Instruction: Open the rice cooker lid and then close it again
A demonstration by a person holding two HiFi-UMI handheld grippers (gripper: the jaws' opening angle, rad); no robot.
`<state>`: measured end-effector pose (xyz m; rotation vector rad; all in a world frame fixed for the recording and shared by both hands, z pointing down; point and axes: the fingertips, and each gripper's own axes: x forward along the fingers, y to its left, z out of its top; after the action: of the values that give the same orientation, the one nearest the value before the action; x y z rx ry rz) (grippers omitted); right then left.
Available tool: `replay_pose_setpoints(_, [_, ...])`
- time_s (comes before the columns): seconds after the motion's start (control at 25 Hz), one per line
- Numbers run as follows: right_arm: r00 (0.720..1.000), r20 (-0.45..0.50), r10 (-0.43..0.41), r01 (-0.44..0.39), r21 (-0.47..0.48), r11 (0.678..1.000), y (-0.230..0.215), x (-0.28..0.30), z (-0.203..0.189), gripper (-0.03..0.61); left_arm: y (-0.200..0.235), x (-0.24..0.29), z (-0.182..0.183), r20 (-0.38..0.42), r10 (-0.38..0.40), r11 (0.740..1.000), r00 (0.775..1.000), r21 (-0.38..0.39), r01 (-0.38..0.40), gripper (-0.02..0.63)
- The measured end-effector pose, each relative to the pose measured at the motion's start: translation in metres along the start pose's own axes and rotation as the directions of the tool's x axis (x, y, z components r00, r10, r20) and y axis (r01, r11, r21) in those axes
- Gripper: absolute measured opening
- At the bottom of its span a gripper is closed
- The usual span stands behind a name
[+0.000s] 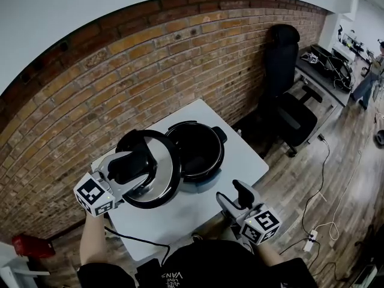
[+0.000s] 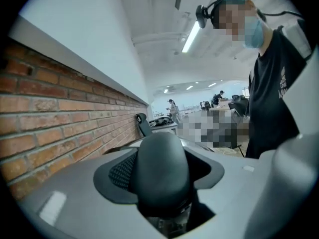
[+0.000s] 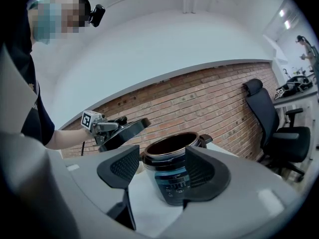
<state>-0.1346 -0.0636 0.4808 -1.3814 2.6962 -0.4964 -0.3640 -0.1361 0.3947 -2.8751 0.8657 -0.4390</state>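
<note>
The black rice cooker (image 1: 198, 149) stands with its pot uncovered on the white table (image 1: 249, 161). Its round lid (image 1: 162, 182) is off the pot, held tilted just left of it. My left gripper (image 1: 129, 167) is shut on the lid's black handle (image 2: 162, 171), which fills the left gripper view. The right gripper (image 1: 237, 197) hovers open at the table's front edge with nothing between its fingers. In the right gripper view the cooker (image 3: 174, 176) shows between the open jaws, and the lifted lid (image 3: 124, 131) is to its left.
A brick wall (image 1: 138, 71) runs behind the table. A black office chair (image 1: 288, 95) and a desk (image 1: 327, 71) stand to the right. Cables and a power strip (image 1: 311, 240) lie on the wooden floor. A red object (image 1: 30, 245) sits at lower left.
</note>
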Motion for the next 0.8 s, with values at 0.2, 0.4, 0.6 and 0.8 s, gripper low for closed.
replay_pose_setpoints(0.2, [1.000, -0.010, 0.021, -0.021, -0.002, 1.000, 0.010, 0.003, -0.006, 0.278, 0.003, -0.046, -0.016, 0.054, 0.148, 0.985, 0.988, -0.101, -0.142, 0.281])
replay_pose_setpoints(0.4, [0.999, -0.019, 0.044, -0.044, -0.012, 0.999, 0.020, 0.010, -0.006, 0.278, 0.002, -0.083, -0.038, 0.042, 0.246, 0.956, 0.968, -0.179, -0.235, 0.282])
replay_pose_setpoints(0.6, [0.998, -0.031, 0.058, -0.058, -0.014, 0.998, 0.025, 0.015, -0.010, 0.278, -0.005, -0.109, -0.064, 0.008, 0.303, 0.928, 0.953, -0.231, -0.293, 0.282])
replay_pose_setpoints(0.8, [0.997, -0.029, 0.066, -0.066, -0.012, 0.998, 0.033, 0.018, -0.011, 0.278, -0.012, -0.124, -0.083, -0.001, 0.345, 0.900, 0.939, -0.282, -0.331, 0.281])
